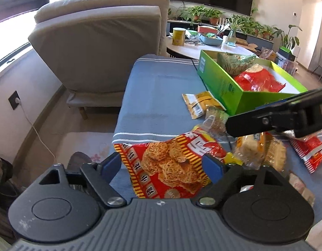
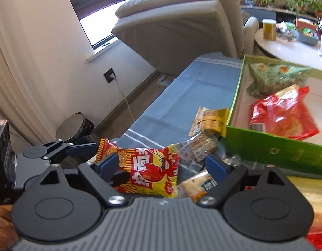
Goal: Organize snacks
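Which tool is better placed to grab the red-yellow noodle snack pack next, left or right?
Left, probably. The left tool already straddles the noodle snack pack, blue pads at both edges. The right tool hangs open over mixed packets, farther back.

Red-yellow noodle snack packet point(image 1: 171, 163) flat at blue cloth's near edge, beside loose packets point(image 1: 259, 148)

Blue striped cloth-covered desk point(image 1: 161, 92) lies bare on its left side, passable; open green cardboard box point(image 1: 221, 83) and loose snack packets point(image 1: 204, 102) obstruct the right side.
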Motion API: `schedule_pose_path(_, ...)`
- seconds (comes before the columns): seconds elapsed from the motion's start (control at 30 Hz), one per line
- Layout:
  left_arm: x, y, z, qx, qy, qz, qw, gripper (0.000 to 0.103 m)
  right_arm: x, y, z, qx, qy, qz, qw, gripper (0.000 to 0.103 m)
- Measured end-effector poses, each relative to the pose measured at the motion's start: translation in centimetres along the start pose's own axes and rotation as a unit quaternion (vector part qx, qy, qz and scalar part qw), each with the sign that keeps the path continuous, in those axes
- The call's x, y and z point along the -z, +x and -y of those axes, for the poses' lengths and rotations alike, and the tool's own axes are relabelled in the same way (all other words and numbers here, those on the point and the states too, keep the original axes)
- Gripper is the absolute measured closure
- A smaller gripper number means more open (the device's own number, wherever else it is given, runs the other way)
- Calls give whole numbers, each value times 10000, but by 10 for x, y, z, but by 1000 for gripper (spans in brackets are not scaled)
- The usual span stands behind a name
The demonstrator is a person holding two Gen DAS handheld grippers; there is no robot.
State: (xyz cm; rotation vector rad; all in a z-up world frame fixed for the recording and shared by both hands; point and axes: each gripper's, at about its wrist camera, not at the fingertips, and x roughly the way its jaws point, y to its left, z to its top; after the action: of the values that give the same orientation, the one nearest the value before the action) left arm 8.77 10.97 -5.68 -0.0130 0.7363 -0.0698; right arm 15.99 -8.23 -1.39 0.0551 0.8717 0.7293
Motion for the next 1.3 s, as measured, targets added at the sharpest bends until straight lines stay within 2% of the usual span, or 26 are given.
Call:
schedule_pose_path(0.17, 4, -1, -3, -11, 78, 34, 10000, 30, -2, 19, 3, 17, 123, -229, 9997, 0)
schedule_pose_path(0.3, 5, 2, -6, 38, 91, 41, 9999, 30, -4, 32, 8, -85, 347, -403, 9986, 0)
schedule_pose_path(0.53, 5, 0, -9, 90, 27, -43, 9999, 30, -7, 47, 3, -102, 348, -755, 9965, 0)
schedule_pose_path(0.67, 6, 1, -12, 247, -215, -272, 9991, 19, -12, 62, 2, -221, 435, -1059, 9932, 0)
schedule_pose_path(0.77, 9, 5, -10, 311, -206, -302, 9988, 20, -12, 65, 0, -272, 419, -1074, 9930, 0)
schedule_pose_path(0.8, 10, 6, -9, 337, -194, -300, 9988, 27, -12, 65, 0, -285, 417, -1078, 9929, 0)
schedule_pose_path(0.87, 10, 7, -6, 417, -182, -269, 9986, 31, -11, 65, -2, -308, 400, -1100, 9927, 0)
schedule_pose_path(1.0, 9, 2, 4, 282, 99, -225, 9993, 38, -8, 61, -8, -288, 380, -1094, 9929, 7)
schedule_pose_path(1.17, 6, -17, 6, 323, 103, -90, 9994, 38, -5, 47, -7, -500, 553, -1042, 9918, 16)
schedule_pose_path(1.3, -1, -36, 13, 330, 214, 119, 9992, 40, -2, 25, -13, -586, 434, -851, 9937, 16)
